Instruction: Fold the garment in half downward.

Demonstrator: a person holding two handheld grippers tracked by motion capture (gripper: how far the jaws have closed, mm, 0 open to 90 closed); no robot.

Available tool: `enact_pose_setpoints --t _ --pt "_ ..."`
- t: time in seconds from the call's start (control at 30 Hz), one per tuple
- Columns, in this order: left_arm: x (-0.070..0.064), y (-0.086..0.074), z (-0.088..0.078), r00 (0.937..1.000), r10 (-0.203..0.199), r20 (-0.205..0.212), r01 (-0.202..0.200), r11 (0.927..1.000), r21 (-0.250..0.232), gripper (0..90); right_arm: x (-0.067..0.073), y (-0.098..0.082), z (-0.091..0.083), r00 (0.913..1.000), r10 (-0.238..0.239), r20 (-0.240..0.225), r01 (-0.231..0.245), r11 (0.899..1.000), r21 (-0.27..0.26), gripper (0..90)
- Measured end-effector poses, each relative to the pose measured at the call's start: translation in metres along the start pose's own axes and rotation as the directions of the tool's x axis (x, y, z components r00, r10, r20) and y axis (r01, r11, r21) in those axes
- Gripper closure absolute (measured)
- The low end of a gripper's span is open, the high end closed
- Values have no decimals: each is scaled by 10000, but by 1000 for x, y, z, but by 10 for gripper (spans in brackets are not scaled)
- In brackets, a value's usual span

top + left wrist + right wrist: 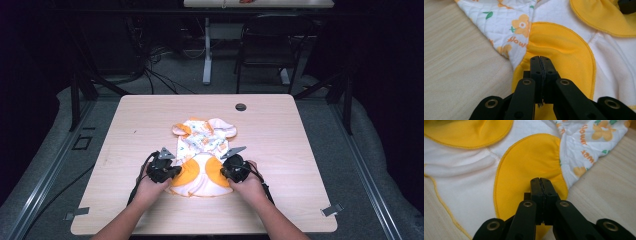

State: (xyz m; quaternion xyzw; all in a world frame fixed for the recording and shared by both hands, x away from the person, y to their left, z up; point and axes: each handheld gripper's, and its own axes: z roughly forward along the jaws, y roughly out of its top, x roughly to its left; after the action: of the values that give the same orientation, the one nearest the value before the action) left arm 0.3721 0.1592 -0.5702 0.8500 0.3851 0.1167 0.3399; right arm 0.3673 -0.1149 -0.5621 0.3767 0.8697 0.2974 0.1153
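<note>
High view shows a small baby outfit (pixel 202 150) lying near the middle of the table (pixel 280 145). The left gripper (pixel 167 171) sits at its 8 o'clock edge, the right gripper (pixel 231 170) at 4 o'clock. Each has its jaws squeezed tight over a yellow patch (pixel 559 50), but I cannot tell if cloth is pinched between them. No folding looks done yet, I think. The jaw tips hide the cloth right under them.
</note>
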Motion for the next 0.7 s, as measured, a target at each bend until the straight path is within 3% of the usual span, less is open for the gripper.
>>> enact_pose_setpoints --t 0.2,0.5,0.7 --pt "-1 -5 -2 9997 159 181 -159 9999 -24 898 0 -2 0 9998 -117 -189 121 9996 238 900" --pt "-8 -18 -12 9965 510 656 -516 9986 71 898 7 -14 -6 9980 -161 -618 166 9998 70 900" --pt "-15 -30 -20 9934 450 1056 -450 9990 -18 899 16 -24 -13 9953 -583 -778 592 9982 88 900"
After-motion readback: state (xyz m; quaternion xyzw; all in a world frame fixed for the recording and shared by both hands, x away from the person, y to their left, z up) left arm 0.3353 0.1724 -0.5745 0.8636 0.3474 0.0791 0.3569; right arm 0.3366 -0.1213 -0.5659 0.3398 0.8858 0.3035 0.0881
